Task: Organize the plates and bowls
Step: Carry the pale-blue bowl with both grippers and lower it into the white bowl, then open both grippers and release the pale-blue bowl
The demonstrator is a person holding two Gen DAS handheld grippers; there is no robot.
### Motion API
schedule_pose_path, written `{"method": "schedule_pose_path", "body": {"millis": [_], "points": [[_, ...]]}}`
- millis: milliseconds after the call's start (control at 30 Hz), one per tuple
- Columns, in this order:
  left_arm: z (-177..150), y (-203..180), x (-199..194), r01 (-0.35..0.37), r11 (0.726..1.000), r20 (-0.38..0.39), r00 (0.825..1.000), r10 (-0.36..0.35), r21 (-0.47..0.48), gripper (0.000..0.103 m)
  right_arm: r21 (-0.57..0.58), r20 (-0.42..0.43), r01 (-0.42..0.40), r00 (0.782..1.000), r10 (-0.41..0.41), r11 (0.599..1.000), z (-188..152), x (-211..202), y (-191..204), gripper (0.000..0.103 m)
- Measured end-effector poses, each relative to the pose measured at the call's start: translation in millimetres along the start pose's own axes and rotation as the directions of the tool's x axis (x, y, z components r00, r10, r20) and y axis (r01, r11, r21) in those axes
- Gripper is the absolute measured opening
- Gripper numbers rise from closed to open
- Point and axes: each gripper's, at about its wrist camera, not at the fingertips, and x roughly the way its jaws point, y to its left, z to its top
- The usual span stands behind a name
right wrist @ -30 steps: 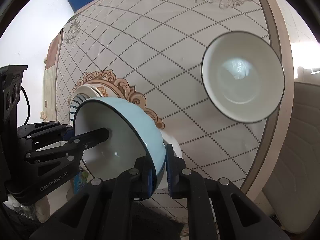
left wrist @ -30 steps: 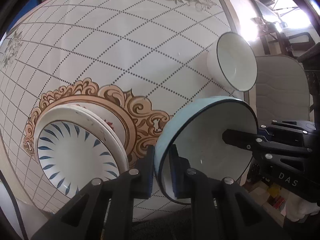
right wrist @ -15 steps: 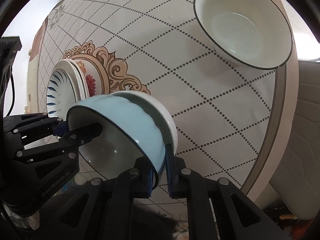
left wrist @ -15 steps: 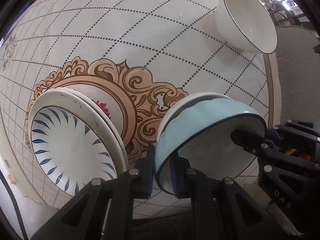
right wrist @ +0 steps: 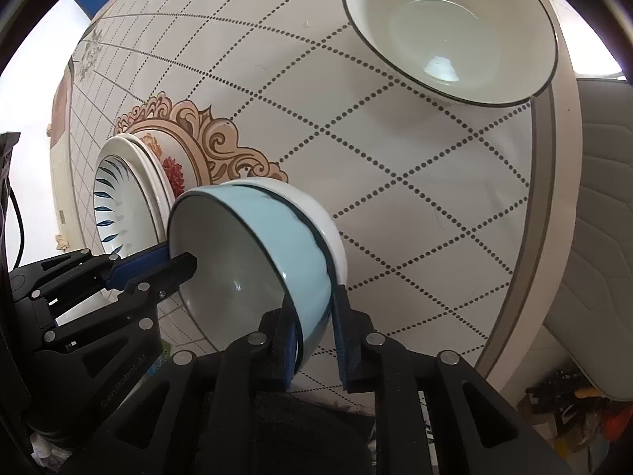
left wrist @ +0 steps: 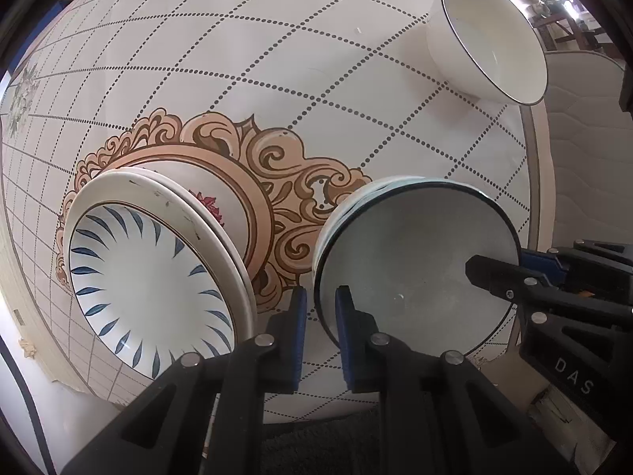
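The pale-blue ceramic bowl (right wrist: 277,245) has come down and now sits nested in a white bowl (right wrist: 330,233) on the patterned table (right wrist: 395,126). The right gripper (right wrist: 314,340) has just been opening, its jaws parted around the rim, while the left gripper (left wrist: 318,316) looks barely slackened there. One dark-rimmed white bowl (right wrist: 451,31) remains apart.

Domestic dining area. Evidence: round table (left wrist: 277,59) under a printed cloth with dotted diamond grid, ornate tan scrollwork medallion and floral sprays near the far edge; household crockery on it, namely stacked plates (left wrist: 154,277) at left, nested bowls (right wrist: 277,245) near, white bowl (right wrist: 451,31) far right; quilted pale upholstered chair (right wrist: 605,198) beside the table's right edge
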Motion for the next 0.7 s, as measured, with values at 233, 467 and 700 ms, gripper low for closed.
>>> {"method": "schedule_pose_path", "body": {"millis": [233,467,700], "points": [[-3.5,-2.5,8.7,0.001,1.0,0.009,1.0,-0.001,-0.001,0.013,0.029,0.02,-0.07,0.997,0.069,0.997,-3.5,1.9,-8.3,0.015],[-3.8,-4.8,4.3,0.011,1.0,0.028,1.0,-0.01,-0.012,0.013,0.095,0.001,-0.147,0.989,0.147,0.985,-3.4,6.3,-24.0,0.015],[-2.3,-5.3,2.9,-0.012,1.0,0.037,0.999,0.013,-0.015,0.013,0.083,0.011,-0.157,0.988,0.156,0.984,-7.1,7.7,-23.4,0.016]]}}
